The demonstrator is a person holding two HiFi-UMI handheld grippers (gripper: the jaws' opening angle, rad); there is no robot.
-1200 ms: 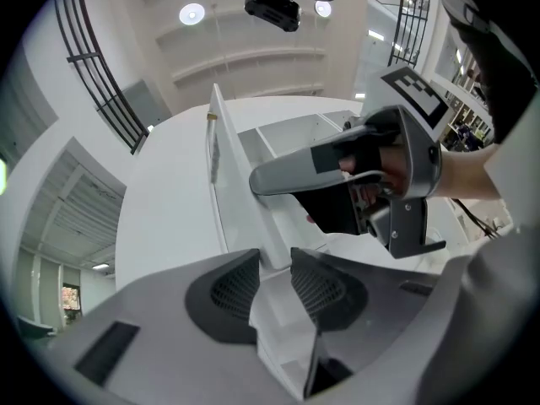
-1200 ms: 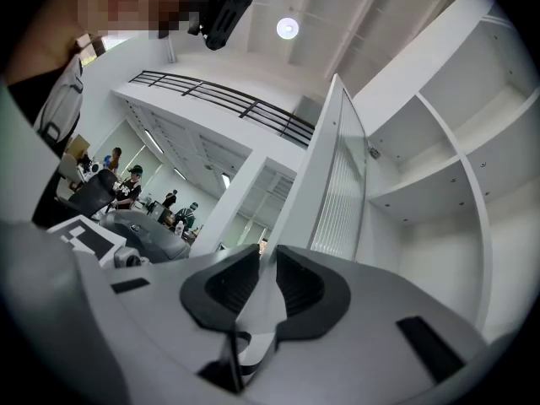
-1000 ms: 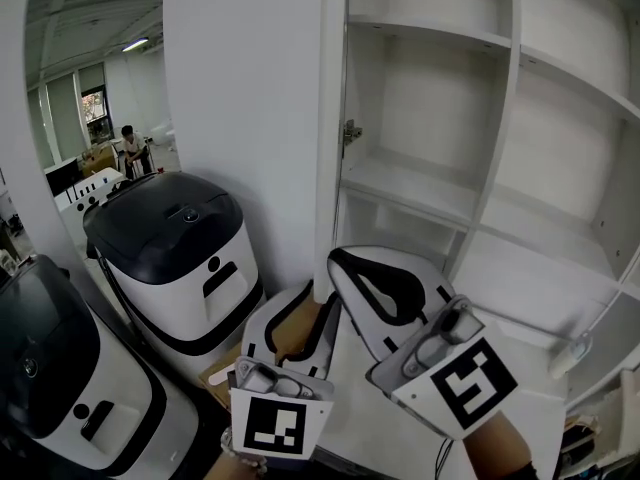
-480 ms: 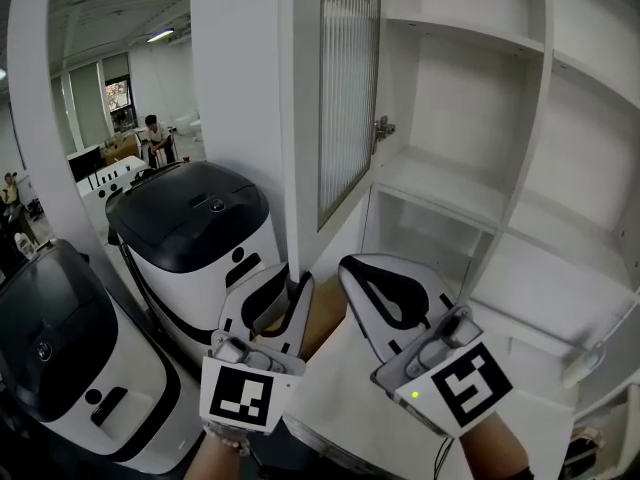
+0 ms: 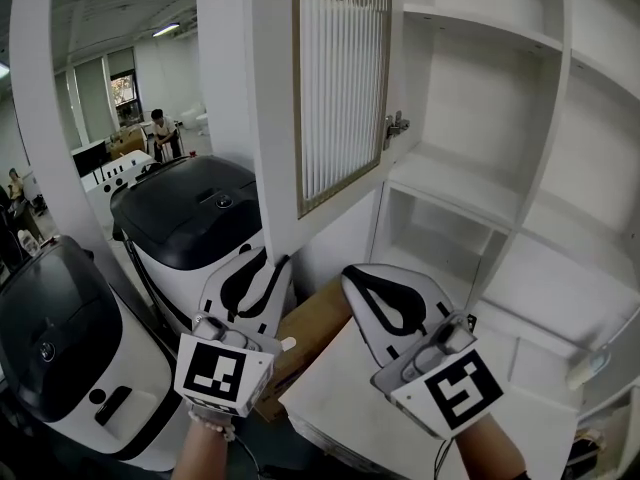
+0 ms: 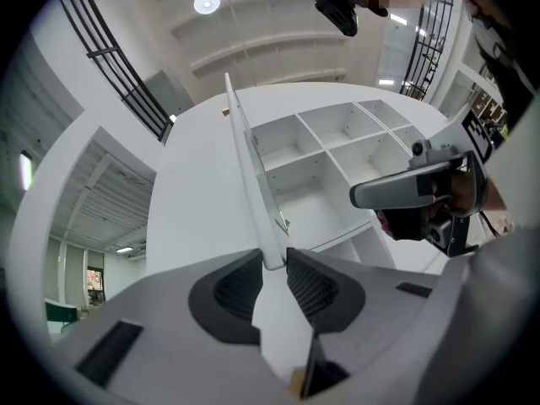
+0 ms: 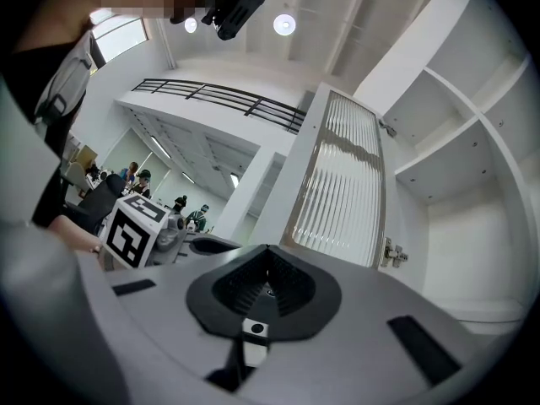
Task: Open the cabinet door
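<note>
The white cabinet door (image 5: 340,88) with a ribbed glass panel stands swung out from the open cabinet. My left gripper (image 5: 262,261) is at the door's lower outer corner. In the left gripper view the door's thin edge (image 6: 249,167) runs down between the jaws, and the left gripper (image 6: 272,268) is shut on it. My right gripper (image 5: 375,280) hovers shut and empty in front of the lower shelf, to the right of the door. The right gripper view shows the ribbed door (image 7: 342,184) ahead above the shut right gripper (image 7: 268,260).
Bare white shelves (image 5: 470,188) fill the cabinet, with a metal hinge (image 5: 395,126) on its inner wall. Two white machines with black lids (image 5: 190,218) (image 5: 50,338) stand at the left below the door. A cardboard box (image 5: 310,333) lies beneath the grippers. People sit far back (image 5: 158,133).
The door has swung leftwards from edge-on until its ribbed glass faces me. My left gripper moved left with the door's lower corner. The right gripper sank a little.
</note>
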